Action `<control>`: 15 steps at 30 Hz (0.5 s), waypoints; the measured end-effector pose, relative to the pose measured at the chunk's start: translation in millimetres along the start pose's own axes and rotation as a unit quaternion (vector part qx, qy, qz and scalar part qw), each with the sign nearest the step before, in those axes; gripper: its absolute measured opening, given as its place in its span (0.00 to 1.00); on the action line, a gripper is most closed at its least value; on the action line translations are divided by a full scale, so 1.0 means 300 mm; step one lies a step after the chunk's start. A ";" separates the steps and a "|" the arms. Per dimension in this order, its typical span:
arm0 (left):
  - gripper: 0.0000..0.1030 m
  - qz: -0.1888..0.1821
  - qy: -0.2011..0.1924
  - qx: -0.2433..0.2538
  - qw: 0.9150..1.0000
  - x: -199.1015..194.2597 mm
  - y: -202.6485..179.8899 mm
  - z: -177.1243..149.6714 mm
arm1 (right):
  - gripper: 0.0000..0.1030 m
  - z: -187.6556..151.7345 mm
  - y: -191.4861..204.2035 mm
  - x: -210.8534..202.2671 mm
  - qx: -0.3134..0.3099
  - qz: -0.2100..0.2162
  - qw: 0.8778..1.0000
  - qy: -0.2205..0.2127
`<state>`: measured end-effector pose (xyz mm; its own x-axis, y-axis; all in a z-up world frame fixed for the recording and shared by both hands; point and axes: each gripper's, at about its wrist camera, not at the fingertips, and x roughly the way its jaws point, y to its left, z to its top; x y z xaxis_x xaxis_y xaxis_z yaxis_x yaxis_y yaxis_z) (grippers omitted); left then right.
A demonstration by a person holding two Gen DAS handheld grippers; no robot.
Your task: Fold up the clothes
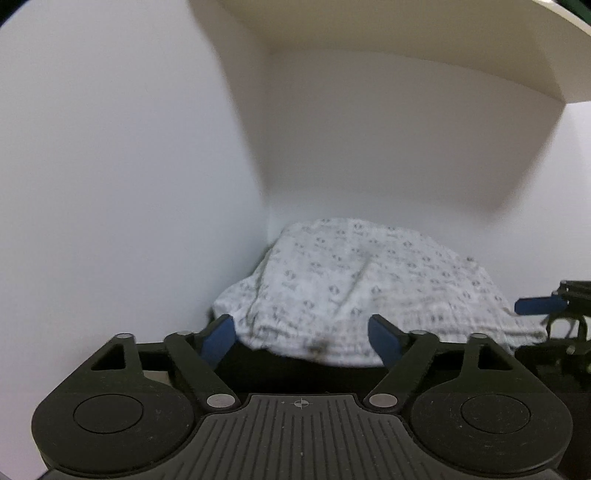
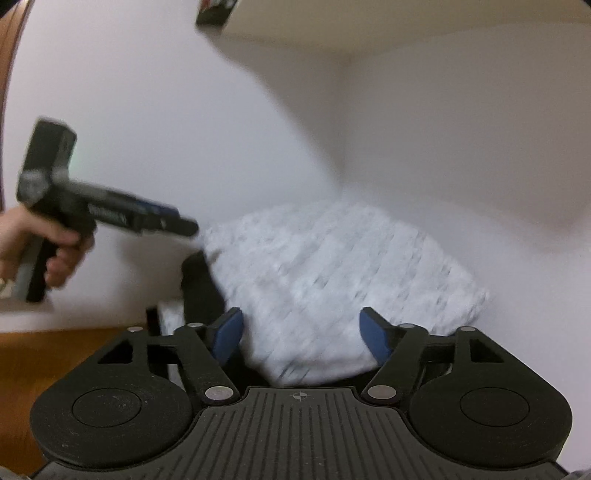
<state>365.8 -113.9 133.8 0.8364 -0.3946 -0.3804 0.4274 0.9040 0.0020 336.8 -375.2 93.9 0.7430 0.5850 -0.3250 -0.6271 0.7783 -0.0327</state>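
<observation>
A folded white cloth with a small grey print [image 1: 369, 277] [image 2: 332, 266] lies on top of a dark garment [image 1: 295, 369] [image 2: 201, 288], in the corner of a white compartment. My left gripper [image 1: 301, 328] stands open at the cloth's near edge, and its blue pads [image 1: 219, 338] touch nothing. My right gripper [image 2: 301, 321] is open too, just before the cloth's front edge. The right wrist view also catches the left gripper [image 2: 181, 225] from the side, level with the cloth's left end. The right gripper's blue finger [image 1: 539, 304] shows at the cloth's right end.
White walls [image 1: 129, 184] close in the left and back of the compartment, and a white shelf board [image 1: 406, 33] hangs above. A person's hand [image 2: 37, 240] grips the left tool's handle. A brown wooden surface [image 2: 55, 354] lies at the lower left.
</observation>
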 end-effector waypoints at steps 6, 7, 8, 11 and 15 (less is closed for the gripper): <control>1.00 -0.013 -0.002 -0.020 1.000 -0.164 0.016 -0.079 | 0.94 -0.055 0.116 -0.018 0.003 -0.039 0.999 0.006; 1.00 -0.017 0.000 -0.027 0.999 -0.186 0.014 -0.093 | 0.97 -0.059 0.135 -0.021 0.005 -0.044 0.999 0.005; 1.00 -0.019 0.005 -0.035 0.999 -0.196 0.009 -0.109 | 0.99 -0.056 0.155 -0.026 0.010 -0.042 0.999 0.005; 1.00 -0.014 0.017 -0.041 0.999 -0.232 -0.017 -0.161 | 1.00 -0.048 0.216 -0.040 0.025 -0.038 0.999 0.006; 1.00 -0.007 0.026 -0.028 0.999 -0.282 -0.056 -0.250 | 1.00 -0.076 0.301 -0.094 0.045 -0.041 0.998 0.018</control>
<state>262.0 -83.5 96.6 0.8108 -0.3991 -0.4283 0.4177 0.9070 -0.0544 253.9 -326.7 78.7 0.7807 0.5119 -0.3585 -0.5401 0.8412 0.0250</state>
